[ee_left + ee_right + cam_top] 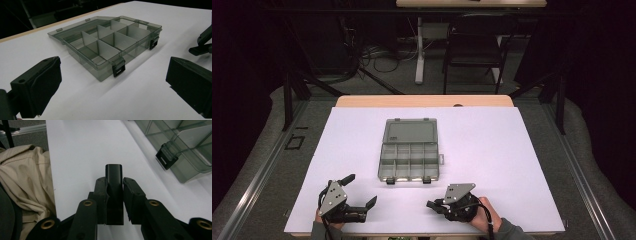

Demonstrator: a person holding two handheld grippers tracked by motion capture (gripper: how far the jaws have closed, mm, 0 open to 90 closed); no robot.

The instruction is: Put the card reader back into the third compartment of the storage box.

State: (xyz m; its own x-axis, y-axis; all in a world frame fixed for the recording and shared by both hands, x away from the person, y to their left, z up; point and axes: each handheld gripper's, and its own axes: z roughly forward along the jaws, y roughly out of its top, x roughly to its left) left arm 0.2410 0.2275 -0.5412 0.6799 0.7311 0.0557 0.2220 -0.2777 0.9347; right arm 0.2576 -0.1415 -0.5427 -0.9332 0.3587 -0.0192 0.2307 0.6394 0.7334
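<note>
Right gripper view: right gripper (115,182) clamps a small black block (114,192) between its pads, near the table's (512,150) front edge. Left gripper (362,190) stands wide open, holding nothing. Open compartment box (409,150) lies mid-table, well apart from both.

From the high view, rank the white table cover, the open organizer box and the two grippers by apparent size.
1. white table cover
2. open organizer box
3. left gripper and right gripper: they look alike in size, so unranked; the left stands open, which spreads it wider.
</note>
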